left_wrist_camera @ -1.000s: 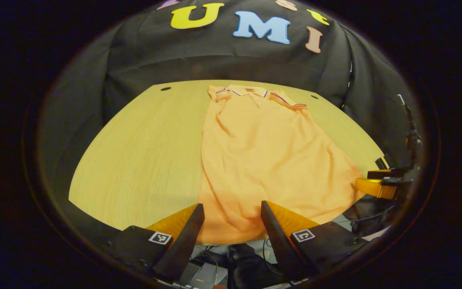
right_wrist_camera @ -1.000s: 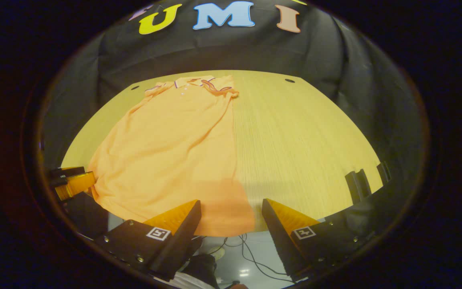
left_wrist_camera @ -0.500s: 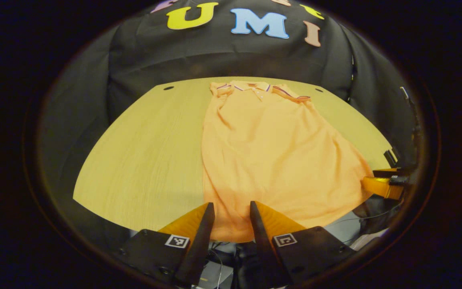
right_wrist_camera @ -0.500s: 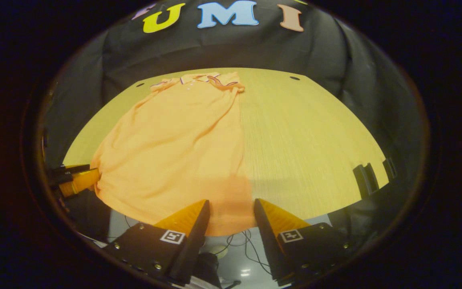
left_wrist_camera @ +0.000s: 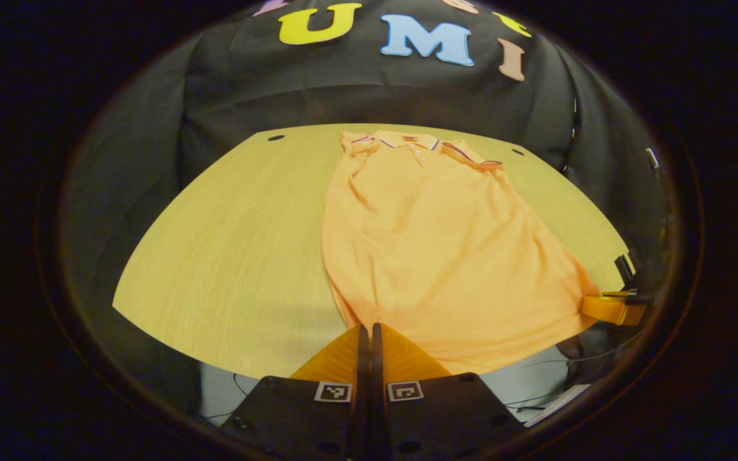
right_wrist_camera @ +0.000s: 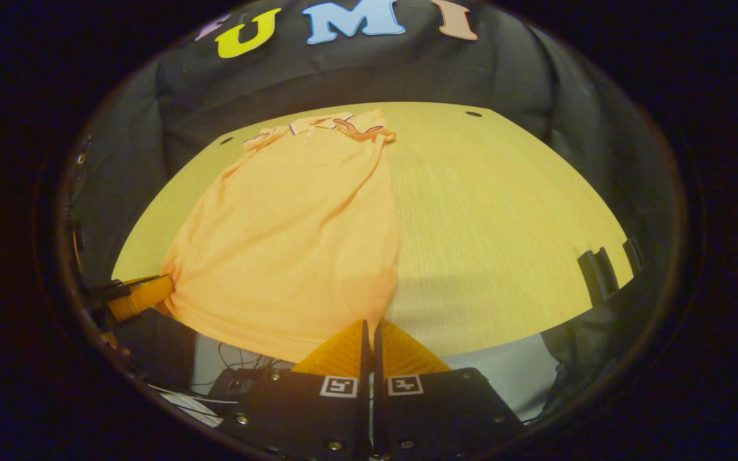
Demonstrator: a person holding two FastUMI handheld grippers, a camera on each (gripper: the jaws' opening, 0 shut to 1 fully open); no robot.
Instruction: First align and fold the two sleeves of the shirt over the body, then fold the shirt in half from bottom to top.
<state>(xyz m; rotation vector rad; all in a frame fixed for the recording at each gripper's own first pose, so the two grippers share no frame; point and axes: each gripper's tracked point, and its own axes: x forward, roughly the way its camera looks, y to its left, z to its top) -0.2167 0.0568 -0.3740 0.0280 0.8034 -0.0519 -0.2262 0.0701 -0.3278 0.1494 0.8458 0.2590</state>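
One wooden table (left_wrist_camera: 228, 256) carries the orange shirt (left_wrist_camera: 433, 243), lying flat with its collar toward the black cloth wall (left_wrist_camera: 356, 96) and its hem at the near edge; both sleeves look folded in. Left gripper (left_wrist_camera: 365, 333) pinches the hem's left corner, fingers pressed together; right gripper (right_wrist_camera: 369, 328) pinches the right corner likewise. Cables (right_wrist_camera: 228, 358) below the edge are dim and hard to make out
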